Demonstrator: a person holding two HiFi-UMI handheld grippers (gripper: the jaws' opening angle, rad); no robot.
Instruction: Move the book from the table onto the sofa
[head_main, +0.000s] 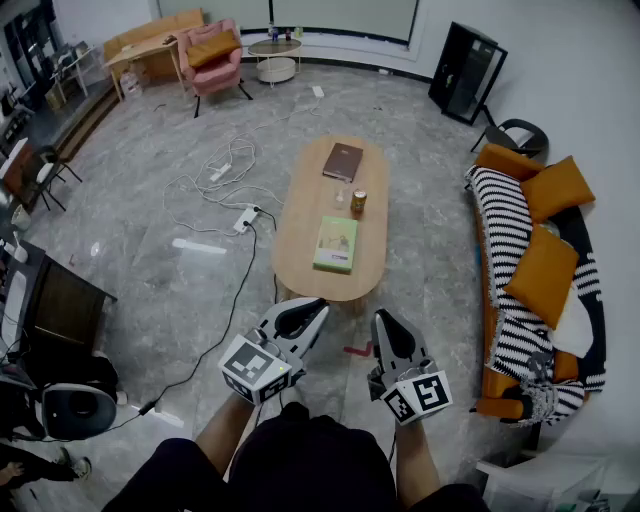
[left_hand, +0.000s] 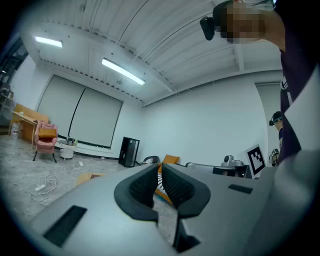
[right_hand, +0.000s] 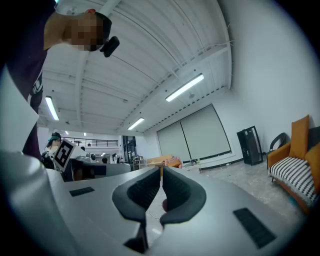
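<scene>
An oval wooden table (head_main: 300, 236) stands ahead of me in the head view. On it lie a green book (head_main: 336, 244) near my end and a brown book (head_main: 343, 161) at the far end, with a can (head_main: 358, 202) between them. The sofa (head_main: 503, 232), striped with orange cushions (head_main: 543, 275), runs along the right. My left gripper (head_main: 303, 314) and right gripper (head_main: 386, 324) are held side by side short of the table's near end, both shut with nothing between the jaws. The left gripper (left_hand: 159, 171) and the right gripper (right_hand: 160, 173) show their pads together in their own views.
White cables and a power strip (head_main: 245, 218) lie on the floor left of the table. A pink armchair (head_main: 212, 52) and a round side table (head_main: 275, 58) stand at the back, a black cabinet (head_main: 465, 70) at back right. A dark desk (head_main: 60, 300) is at my left.
</scene>
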